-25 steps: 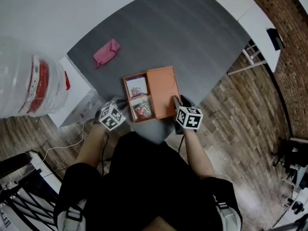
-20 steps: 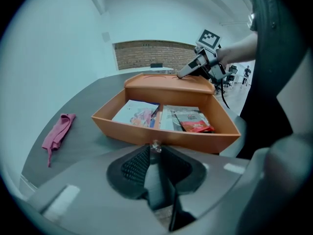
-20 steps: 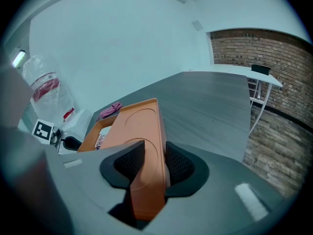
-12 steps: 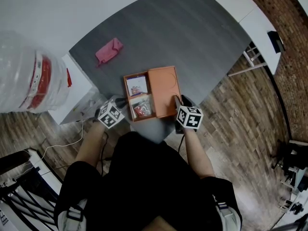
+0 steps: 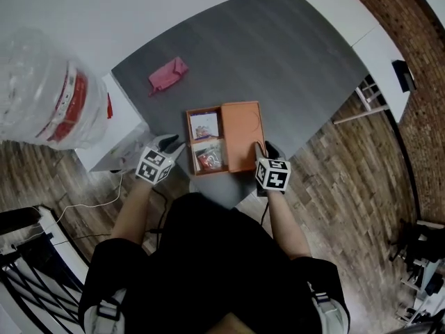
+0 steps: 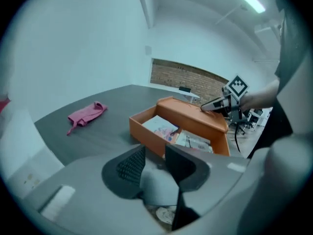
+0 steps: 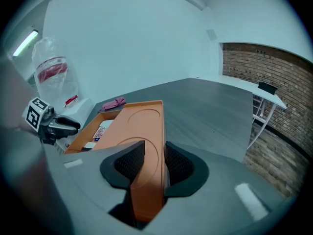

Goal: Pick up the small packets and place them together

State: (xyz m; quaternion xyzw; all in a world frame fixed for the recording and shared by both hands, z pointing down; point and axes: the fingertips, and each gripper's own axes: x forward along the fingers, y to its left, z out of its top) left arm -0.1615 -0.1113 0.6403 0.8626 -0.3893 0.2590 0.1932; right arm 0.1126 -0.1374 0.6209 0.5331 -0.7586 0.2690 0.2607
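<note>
Left hand-held gripper: jaws have just been opening; I see nothing between them.
Right hand-held gripper: pinching the flat orange lid by its edge.
Small packets: inside the open orange box on the dark grey counter.

The person wears black: a short-sleeved top and trousers. The left gripper and right gripper have smooth grey bodies and dark ribbed pads. Each carries a white cube with black square markers, and a thin dark cable hangs off the right one.
</note>
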